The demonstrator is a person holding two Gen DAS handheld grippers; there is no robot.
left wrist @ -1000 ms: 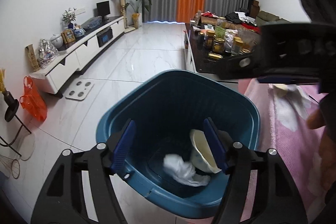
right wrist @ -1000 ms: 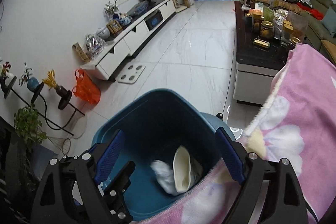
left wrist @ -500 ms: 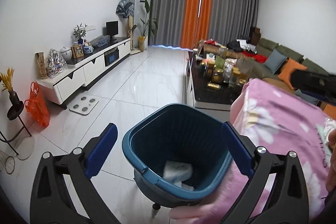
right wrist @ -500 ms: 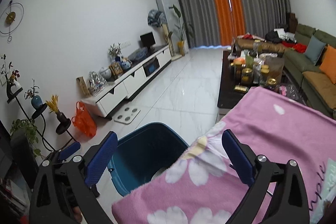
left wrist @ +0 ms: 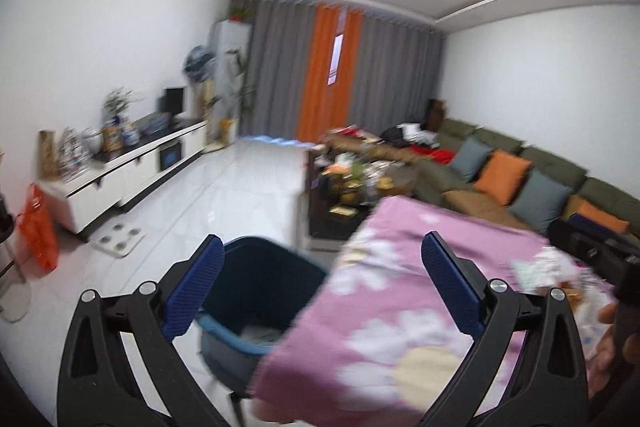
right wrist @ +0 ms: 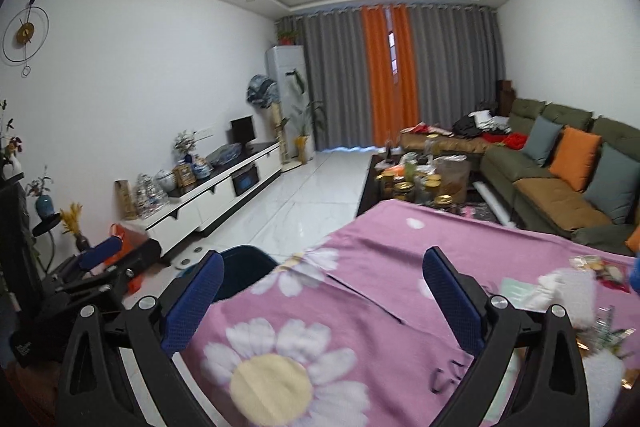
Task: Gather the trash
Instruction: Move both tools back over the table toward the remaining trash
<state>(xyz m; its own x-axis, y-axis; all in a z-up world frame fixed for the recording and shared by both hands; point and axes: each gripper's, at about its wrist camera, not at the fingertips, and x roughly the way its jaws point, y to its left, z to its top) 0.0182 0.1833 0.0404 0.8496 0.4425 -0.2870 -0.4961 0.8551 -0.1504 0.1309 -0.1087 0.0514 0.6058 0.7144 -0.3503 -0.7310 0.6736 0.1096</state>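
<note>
Down in the blue bin (left wrist: pixel 256 291), pale crumpled trash (left wrist: pixel 258 333) lies.

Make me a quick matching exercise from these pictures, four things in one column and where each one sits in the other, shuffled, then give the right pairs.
Things:
1. blue bin
2. crumpled wrappers
3. orange bag
4. orange cushion

Places:
A. on the green sofa
B. on the floor by the white cabinet
C. on the pink flowered cloth
D. on the floor at the edge of the pink cloth

Pairs: 1-D, 2-C, 3-B, 4-A
</note>
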